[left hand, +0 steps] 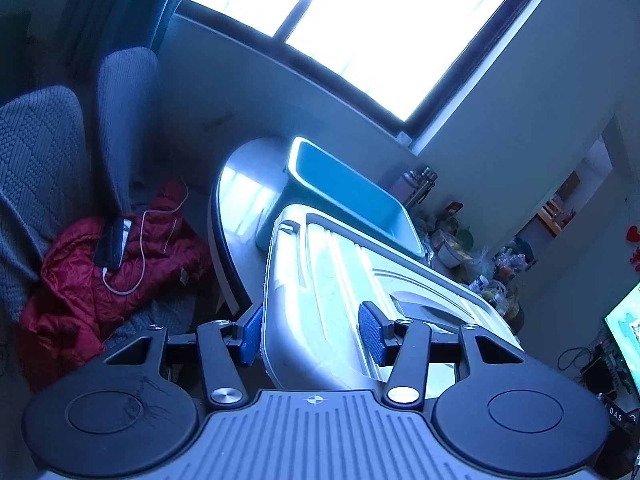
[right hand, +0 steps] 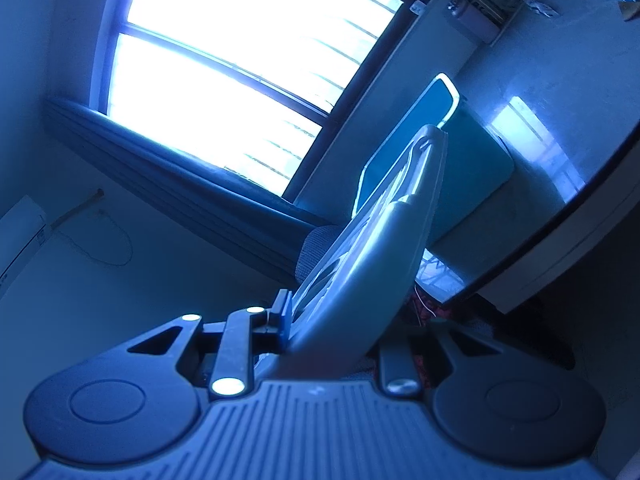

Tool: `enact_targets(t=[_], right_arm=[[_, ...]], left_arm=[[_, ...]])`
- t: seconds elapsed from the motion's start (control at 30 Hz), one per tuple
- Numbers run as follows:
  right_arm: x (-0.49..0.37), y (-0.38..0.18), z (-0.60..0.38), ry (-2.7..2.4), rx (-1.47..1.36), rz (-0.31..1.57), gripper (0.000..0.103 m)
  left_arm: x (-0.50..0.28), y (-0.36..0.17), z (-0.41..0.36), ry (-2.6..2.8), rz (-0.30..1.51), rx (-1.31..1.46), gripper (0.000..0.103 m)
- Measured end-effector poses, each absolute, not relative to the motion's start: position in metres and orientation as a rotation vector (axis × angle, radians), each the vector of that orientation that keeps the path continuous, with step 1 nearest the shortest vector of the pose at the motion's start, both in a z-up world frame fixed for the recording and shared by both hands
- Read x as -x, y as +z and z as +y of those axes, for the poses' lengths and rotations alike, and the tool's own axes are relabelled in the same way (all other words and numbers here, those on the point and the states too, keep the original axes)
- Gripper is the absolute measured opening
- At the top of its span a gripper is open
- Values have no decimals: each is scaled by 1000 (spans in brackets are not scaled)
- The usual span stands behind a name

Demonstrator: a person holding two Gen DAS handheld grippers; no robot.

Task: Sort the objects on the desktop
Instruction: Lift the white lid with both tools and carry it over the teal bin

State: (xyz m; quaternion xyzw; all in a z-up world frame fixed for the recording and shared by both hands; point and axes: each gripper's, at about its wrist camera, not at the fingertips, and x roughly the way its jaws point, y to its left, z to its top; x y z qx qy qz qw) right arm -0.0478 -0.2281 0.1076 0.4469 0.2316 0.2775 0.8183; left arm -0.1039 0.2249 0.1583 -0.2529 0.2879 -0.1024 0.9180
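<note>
Left wrist view: left tool [left hand: 311,334] clamped on the near edge of a white ribbed plastic lid [left hand: 340,280]; blue pads [left hand: 372,332] on either side of the lid rim, both touching it; lid tilted, stretching away from the camera toward a teal plastic bin [left hand: 344,192]; bin sits open on a round white desk [left hand: 240,192], just beyond the lid's far end; whether lid and bin touch, cannot tell; cluttered small items [left hand: 472,256] on the desk's far right, too small to name; red padded jacket [left hand: 100,280] on a grey knitted sofa [left hand: 44,152] left of the desk, dark phone [left hand: 112,244] with white cable lying on the jacket; bright window [left hand: 360,24] above; lit screen [left hand: 628,332] at right edge.

Right wrist view: right tool [right hand: 332,328] closed on the same white lid [right hand: 384,240], seen edge-on and steeply tilted; left pad [right hand: 285,320] pressed against the lid's ribbed face, right pad hidden behind the lid; lid held in the air, its far end overlapping the teal bin [right hand: 472,160] in the picture; bin on the glossy desk [right hand: 560,140]; window [right hand: 240,72] overexposed; air conditioner unit [right hand: 20,232] on the wall at left edge.
</note>
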Motion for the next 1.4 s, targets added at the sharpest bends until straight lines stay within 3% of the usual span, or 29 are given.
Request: enact_targets(t=[0.53, 1.4], right_arm=[[-21, 125, -220, 633, -942, 451, 24], [-207, 132, -225, 598, -938, 456, 25]], left_arm=[[28, 189, 224, -203, 549, 499, 52], [-225, 184, 223, -221, 575, 506, 52]])
